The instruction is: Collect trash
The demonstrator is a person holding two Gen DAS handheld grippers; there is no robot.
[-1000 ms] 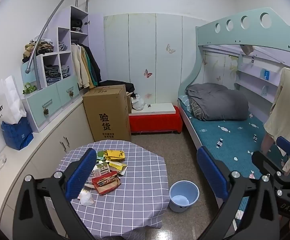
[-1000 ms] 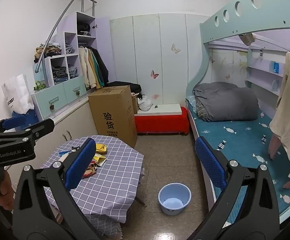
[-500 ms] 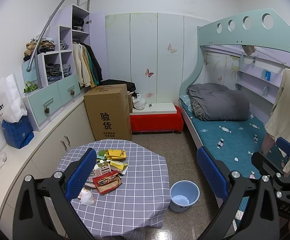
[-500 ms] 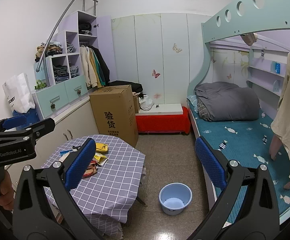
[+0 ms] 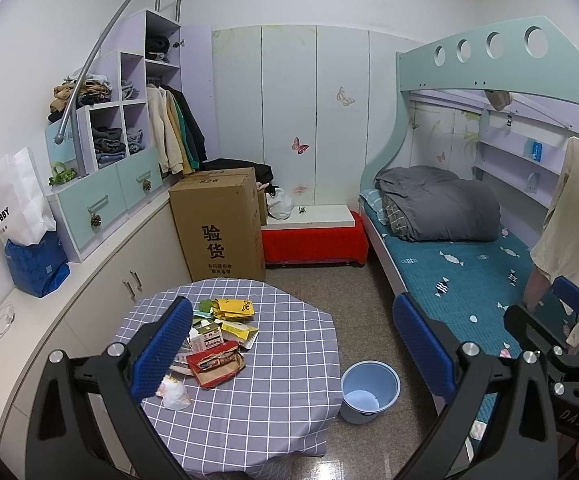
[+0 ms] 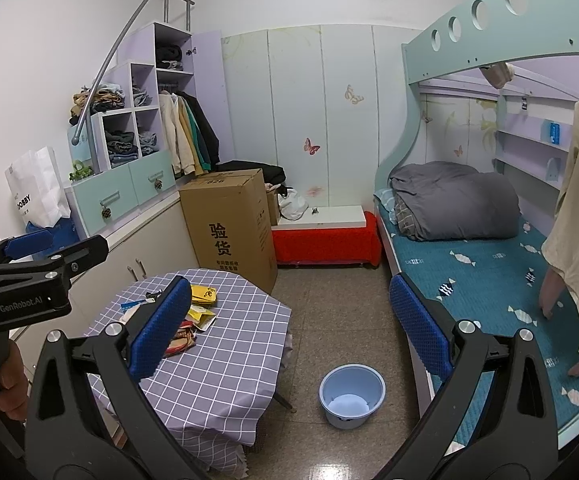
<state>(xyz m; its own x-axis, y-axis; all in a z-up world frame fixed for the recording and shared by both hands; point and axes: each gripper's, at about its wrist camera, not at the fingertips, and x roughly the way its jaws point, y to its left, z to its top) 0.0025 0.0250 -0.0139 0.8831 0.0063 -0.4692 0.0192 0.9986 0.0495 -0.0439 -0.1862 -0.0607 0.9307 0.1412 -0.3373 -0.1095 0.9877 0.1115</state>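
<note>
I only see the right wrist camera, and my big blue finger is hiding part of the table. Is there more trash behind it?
Observer: Yes. A crumpled white wad lies near the front edge of the table.
Operator: Ooh, anything else?
Observer: A red box with wrappers in it lies just beyond the wad.
Operator: Is that all?
Observer: No. A green packet sits just left of the yellow packets.
</note>
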